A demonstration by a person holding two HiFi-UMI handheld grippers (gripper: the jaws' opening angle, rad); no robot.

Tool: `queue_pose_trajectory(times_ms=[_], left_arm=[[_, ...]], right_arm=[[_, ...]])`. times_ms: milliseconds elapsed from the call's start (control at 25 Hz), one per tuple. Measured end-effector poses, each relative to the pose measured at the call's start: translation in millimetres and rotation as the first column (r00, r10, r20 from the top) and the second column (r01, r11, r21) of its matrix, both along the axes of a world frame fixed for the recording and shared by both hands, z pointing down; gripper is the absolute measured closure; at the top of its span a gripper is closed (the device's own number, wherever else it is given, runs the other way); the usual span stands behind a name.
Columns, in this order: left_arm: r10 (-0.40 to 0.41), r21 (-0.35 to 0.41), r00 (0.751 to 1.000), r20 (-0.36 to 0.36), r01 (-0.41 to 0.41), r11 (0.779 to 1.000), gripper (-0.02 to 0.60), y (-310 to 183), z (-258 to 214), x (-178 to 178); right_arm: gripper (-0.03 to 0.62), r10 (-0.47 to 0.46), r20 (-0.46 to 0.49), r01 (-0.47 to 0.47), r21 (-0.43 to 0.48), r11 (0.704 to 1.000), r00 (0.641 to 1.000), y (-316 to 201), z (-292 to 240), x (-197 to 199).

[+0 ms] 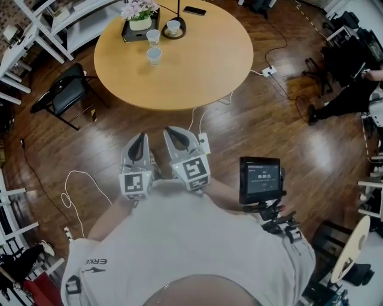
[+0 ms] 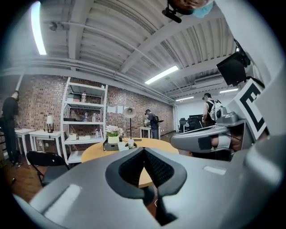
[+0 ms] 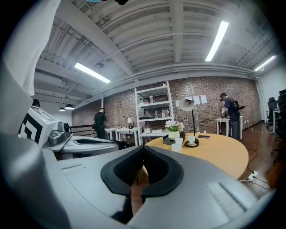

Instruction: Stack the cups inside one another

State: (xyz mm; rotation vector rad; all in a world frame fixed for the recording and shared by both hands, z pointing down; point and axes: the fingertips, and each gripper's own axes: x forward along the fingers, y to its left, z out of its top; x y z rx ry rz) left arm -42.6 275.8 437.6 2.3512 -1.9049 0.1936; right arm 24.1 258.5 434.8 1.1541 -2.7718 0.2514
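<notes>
Three small white cups stand on the far left part of a round wooden table (image 1: 197, 66): one cup (image 1: 154, 55) nearest me, a second cup (image 1: 154, 37) behind it, a third cup (image 1: 173, 27) on a black lamp base. In the right gripper view the cups (image 3: 177, 147) look small and distant. My left gripper (image 1: 140, 138) and right gripper (image 1: 174, 132) are held side by side over the wooden floor, well short of the table. Both are shut with nothing between their fingers, as the left gripper (image 2: 143, 150) and right gripper (image 3: 143, 148) show in their own views.
A potted flower (image 1: 140, 17) on a black tray and a phone (image 1: 194, 11) share the table. A black chair (image 1: 64, 91) stands left of it. Cables and a power strip (image 1: 268, 71) lie on the floor. A screen (image 1: 260, 179) sits at my right. White shelves (image 1: 24, 36) line the left.
</notes>
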Motion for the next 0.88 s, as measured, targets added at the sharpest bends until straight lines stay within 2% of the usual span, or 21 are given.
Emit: queue_pose_trajectory(times_ms=[160,480,680,880], left_arm=[[0.010,-0.010,1.000,-0.011,-0.010,1.000,0.580,-25.8,10.8,-8.5],[0.058,0.031,0.997,-0.044,-0.057,0.998,0.580,-108.8,18.5,-38.0],[0.113,0.026,0.990,-0.081,-0.111,0.993,0.580,-161.5,22.2,-59.5],[0.188,0.055,0.979,-0.075,-0.184,0.981,0.580,-207.9,8.6,-82.4]], right_arm=[[0.580,0.019,-0.013,-0.019,-0.004,1.000,1.000,-23.6,6.4,-5.5],[0.580,0.097,-0.064,-0.098,-0.016,0.995,0.993,-91.9,13.6,-22.5],[0.580,0.163,-0.092,-0.163,0.005,0.987,0.982,-144.8,3.9,-43.9],[0.580,0.226,-0.100,-0.226,0.011,0.974,0.969,-187.5,0.0,-71.3]])
